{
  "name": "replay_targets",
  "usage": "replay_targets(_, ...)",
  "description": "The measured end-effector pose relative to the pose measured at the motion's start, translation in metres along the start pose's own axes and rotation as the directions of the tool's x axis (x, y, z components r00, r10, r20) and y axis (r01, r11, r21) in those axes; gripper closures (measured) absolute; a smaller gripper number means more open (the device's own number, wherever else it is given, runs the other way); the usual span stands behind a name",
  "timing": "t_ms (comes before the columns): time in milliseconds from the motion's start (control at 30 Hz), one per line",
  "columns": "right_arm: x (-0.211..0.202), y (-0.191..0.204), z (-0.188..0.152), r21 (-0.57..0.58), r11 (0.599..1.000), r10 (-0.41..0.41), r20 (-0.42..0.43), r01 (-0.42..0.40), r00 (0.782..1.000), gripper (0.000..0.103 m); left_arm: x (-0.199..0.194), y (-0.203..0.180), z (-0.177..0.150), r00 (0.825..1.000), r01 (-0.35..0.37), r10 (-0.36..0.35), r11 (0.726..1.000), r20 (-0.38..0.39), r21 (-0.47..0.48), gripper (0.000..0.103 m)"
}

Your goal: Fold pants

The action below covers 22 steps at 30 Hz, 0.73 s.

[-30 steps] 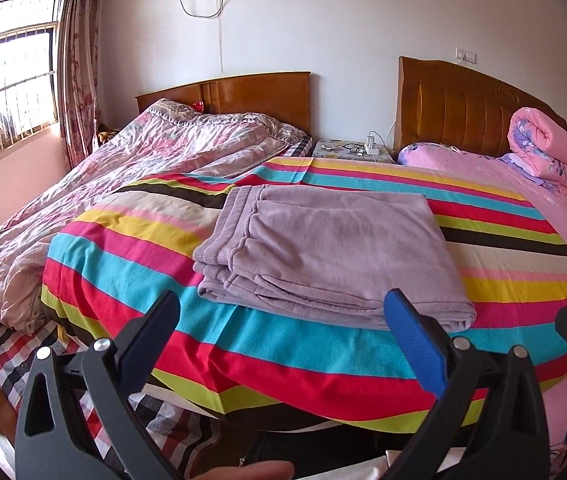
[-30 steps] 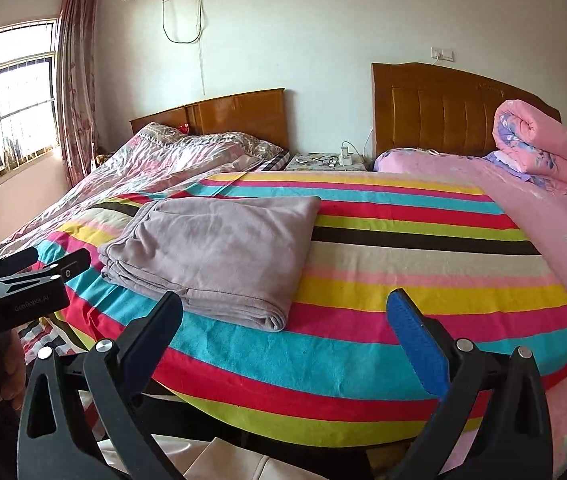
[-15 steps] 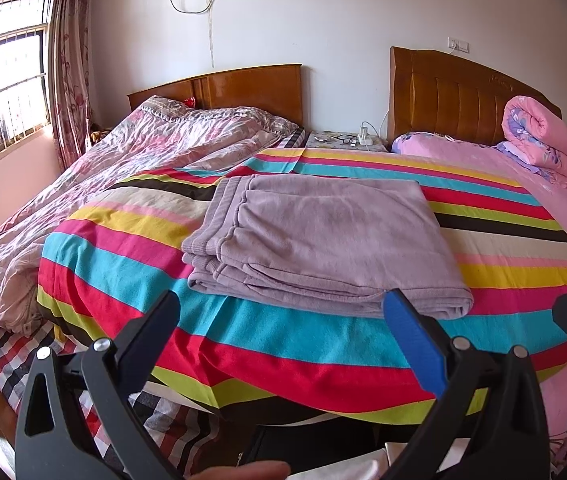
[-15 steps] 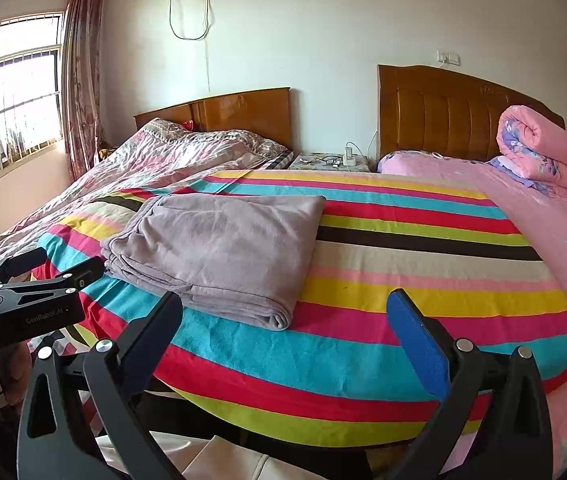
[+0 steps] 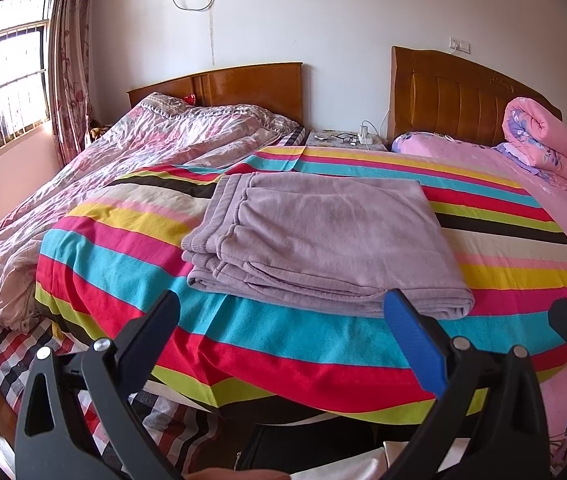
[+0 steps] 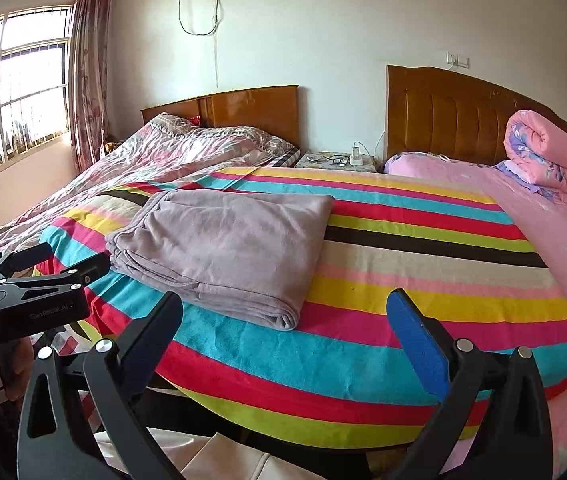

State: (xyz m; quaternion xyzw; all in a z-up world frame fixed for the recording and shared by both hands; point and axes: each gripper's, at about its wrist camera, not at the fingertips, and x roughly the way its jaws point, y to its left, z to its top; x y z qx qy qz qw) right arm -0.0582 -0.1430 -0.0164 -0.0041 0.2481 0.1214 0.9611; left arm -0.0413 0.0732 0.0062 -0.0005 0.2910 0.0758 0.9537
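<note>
On striped blanket (image 5: 323, 344): folded pants (image 5: 323, 240), long axis crosswise; both tongs apart.

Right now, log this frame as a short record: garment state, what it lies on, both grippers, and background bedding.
garment: lilac pants, folded into a flat rectangle with stacked layers, held by neither gripper
support: striped blanket on the bed
left gripper: open, empty, short of the bed edge
right gripper: open, empty, short of the bed edge
background: rolled pink quilt by the right headboard; rumpled floral quilt on the left bed
task status: pants look fully folded
</note>
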Motion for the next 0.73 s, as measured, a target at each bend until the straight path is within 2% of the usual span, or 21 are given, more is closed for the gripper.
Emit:
replay_targets(333,-0.0003,0.0005,0.0009,-0.005,1.0,0.006,0.005,-0.006,1.0,0.004,0.0014,-0.0059,-0.0002,1.0,0.004,-0.004,1.0,-0.003,0.025,0.001)
replay_targets(433,-0.0001,-0.0012,0.0016,0.001,1.0,0.007,0.004,-0.007,1.0,0.004,0.0004,-0.0059,-0.0031,1.0,-0.016,0.015,1.0,0.009,0.022,0.001)
replay_targets(500,-0.0004,-0.0024,0.0017,0.006,1.0,0.006,0.005,-0.006,1.0,0.004,0.0017,-0.0061,-0.0032,1.0,0.004,-0.004,1.0,0.002,0.026,0.001)
replay_targets(733,-0.0033,-0.006,0.0013,0.015,1.0,0.007,0.012,-0.007,1.0,0.004,0.0041,-0.0061,-0.0022,1.0,0.002,-0.001,1.0,-0.016,0.031,0.001)
